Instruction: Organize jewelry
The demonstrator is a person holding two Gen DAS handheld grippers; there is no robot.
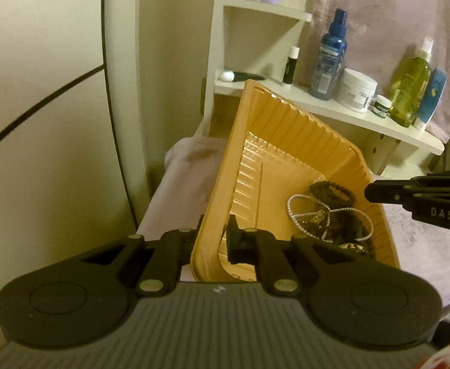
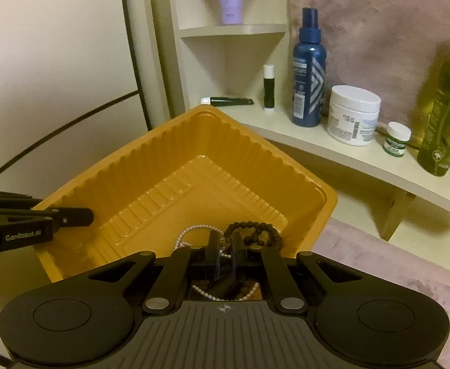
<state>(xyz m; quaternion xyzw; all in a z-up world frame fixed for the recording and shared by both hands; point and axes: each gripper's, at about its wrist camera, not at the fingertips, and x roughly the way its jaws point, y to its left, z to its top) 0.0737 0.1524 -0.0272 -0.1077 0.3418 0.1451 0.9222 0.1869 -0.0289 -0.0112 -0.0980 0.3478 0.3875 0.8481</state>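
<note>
Shelved toiletries behind; "GenRobot.AI" left hand-held gripper (image 2: 83,216) clamps orange tray (image 2: 194,141); right hand-held gripper (image 2: 225,246) nearly closed.

My left gripper (image 1: 215,233) has its fingers (image 1: 233,240) drawn close on a thin wall, one finger on each side, the linkage arms folded inward. My right gripper (image 2: 225,258) points down and forward, its fingers (image 2: 214,256) nearly pressed together (a small glinting piece shows between the tips, though I cannot tell whether it is truly pinched). In the right wrist view the left gripper enters from the left edge, level; in the left wrist view the right gripper enters from the right edge, also roughly level.
</note>
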